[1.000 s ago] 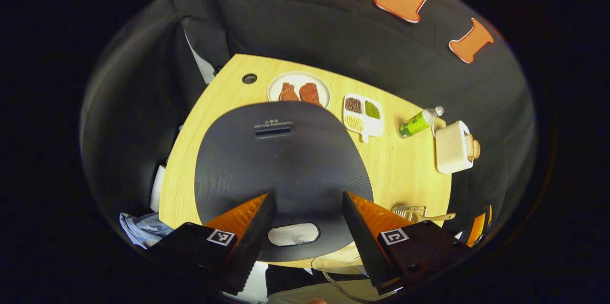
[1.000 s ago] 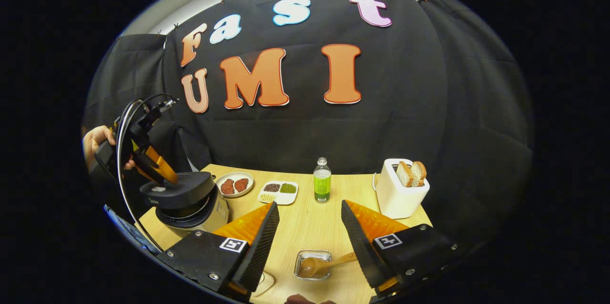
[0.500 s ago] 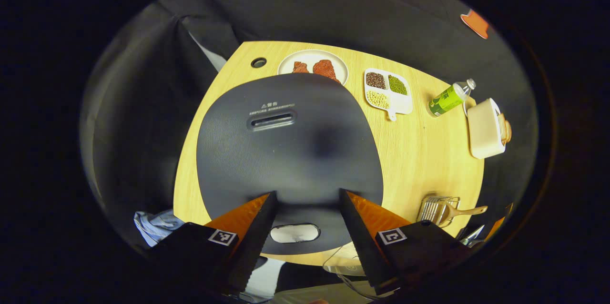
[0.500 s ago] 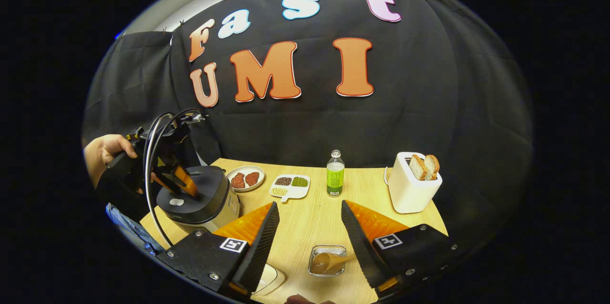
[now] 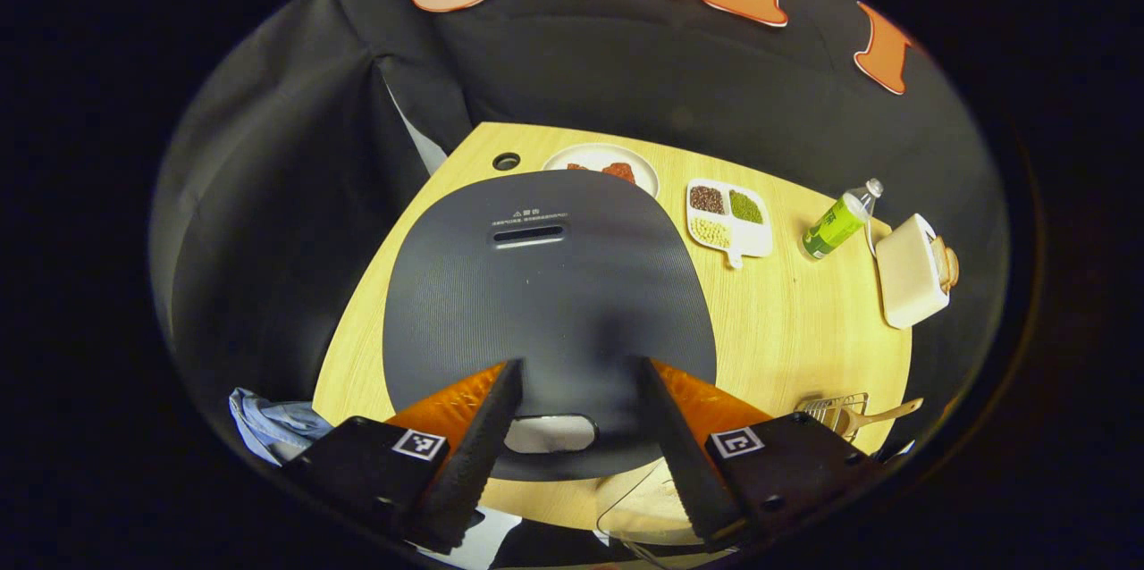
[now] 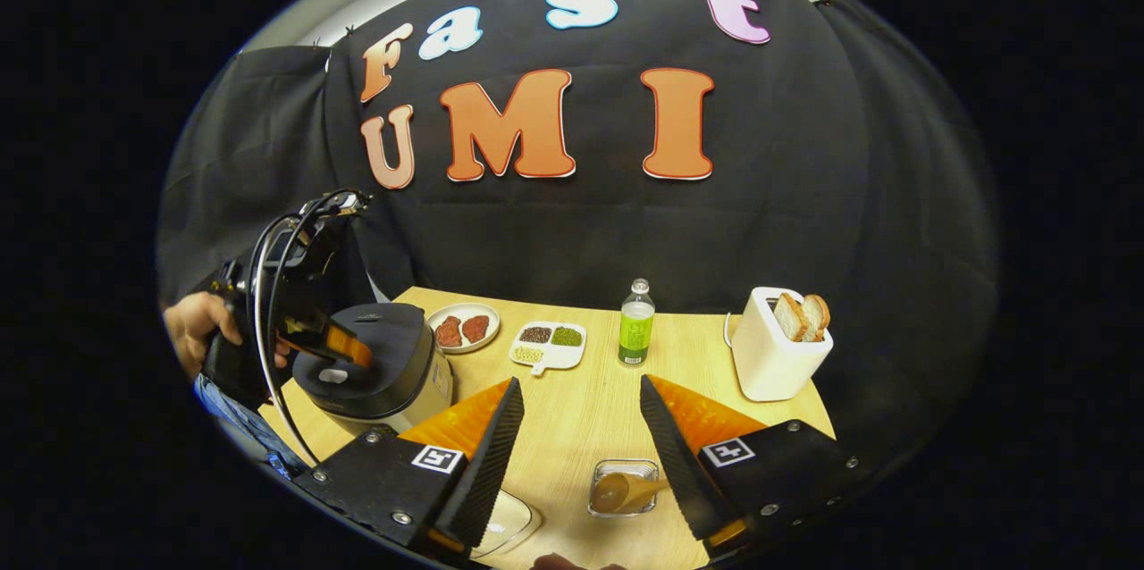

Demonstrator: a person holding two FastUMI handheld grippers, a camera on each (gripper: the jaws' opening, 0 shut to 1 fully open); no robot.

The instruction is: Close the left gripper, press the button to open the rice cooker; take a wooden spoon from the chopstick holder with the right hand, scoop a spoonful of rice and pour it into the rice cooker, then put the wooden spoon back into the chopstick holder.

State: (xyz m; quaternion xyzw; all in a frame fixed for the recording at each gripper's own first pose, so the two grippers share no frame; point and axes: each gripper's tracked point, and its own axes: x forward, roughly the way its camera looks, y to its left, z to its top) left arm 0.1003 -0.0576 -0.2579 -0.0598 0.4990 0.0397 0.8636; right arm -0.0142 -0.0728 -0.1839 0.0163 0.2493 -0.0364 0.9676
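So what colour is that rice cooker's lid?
Dark grey, finely ribbed lid, clearest in the left gripper view.

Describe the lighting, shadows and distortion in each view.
Left gripper view: sharp and evenly lit, a soft shadow on the rice cooker lid, the table edges bowed by fisheye. Right gripper view: sharp, wall dim toward its sides, toaster clearly lit.

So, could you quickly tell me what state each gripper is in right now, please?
Left gripper: open, holding nothing, over the closed rice cooker, above its button.
Right gripper: open, holding nothing, above the table.
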